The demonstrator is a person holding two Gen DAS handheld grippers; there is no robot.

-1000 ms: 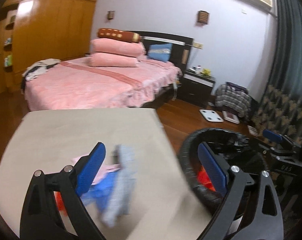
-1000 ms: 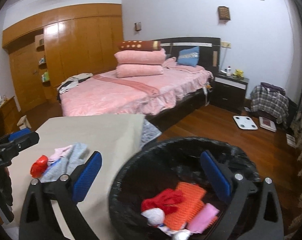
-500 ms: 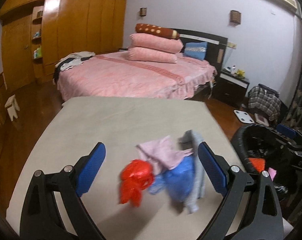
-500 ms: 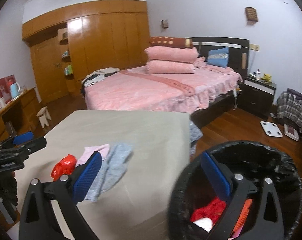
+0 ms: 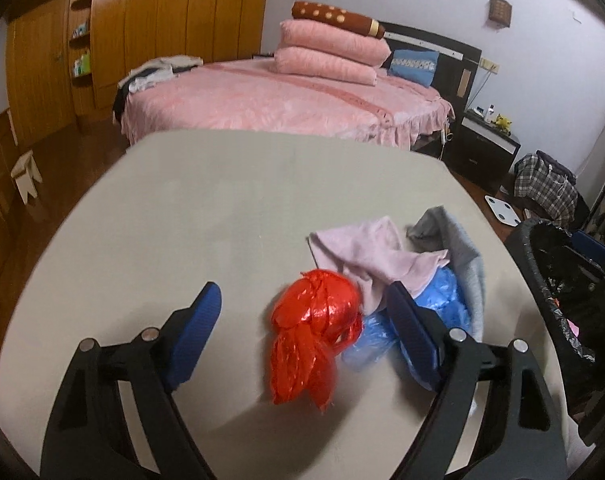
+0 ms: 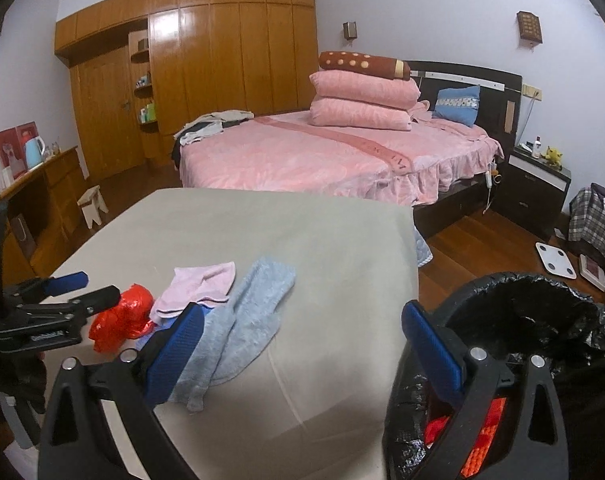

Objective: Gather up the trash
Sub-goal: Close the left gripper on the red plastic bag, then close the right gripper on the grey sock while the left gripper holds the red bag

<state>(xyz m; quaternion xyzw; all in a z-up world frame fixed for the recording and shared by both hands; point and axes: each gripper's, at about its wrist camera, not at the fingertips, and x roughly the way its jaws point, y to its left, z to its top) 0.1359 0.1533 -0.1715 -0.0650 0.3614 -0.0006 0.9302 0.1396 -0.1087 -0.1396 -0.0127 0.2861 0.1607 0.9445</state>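
A crumpled red plastic bag (image 5: 312,336) lies on the beige table (image 5: 206,216), next to a pink cloth (image 5: 374,256), a blue plastic bag (image 5: 442,300) and a grey-blue cloth (image 5: 462,248). My left gripper (image 5: 302,320) is open, with the red bag between its fingers. My right gripper (image 6: 302,336) is open and empty, over the table's right edge. The red bag (image 6: 120,316), pink cloth (image 6: 200,286) and grey-blue cloth (image 6: 246,320) lie to its left. A black-lined trash bin (image 6: 542,320) stands at the right with red and orange items inside.
The bin also shows at the right edge of the left wrist view (image 5: 542,280). A pink bed (image 6: 322,156) stands behind the table, a wooden wardrobe (image 6: 206,60) at the back left, a nightstand (image 6: 538,180) and a scale (image 6: 554,260) on the floor at the right.
My left gripper swung left from the bin and closed in on the pile, now straddling the red bag. My right gripper swung left from over the bin towards the table edge.
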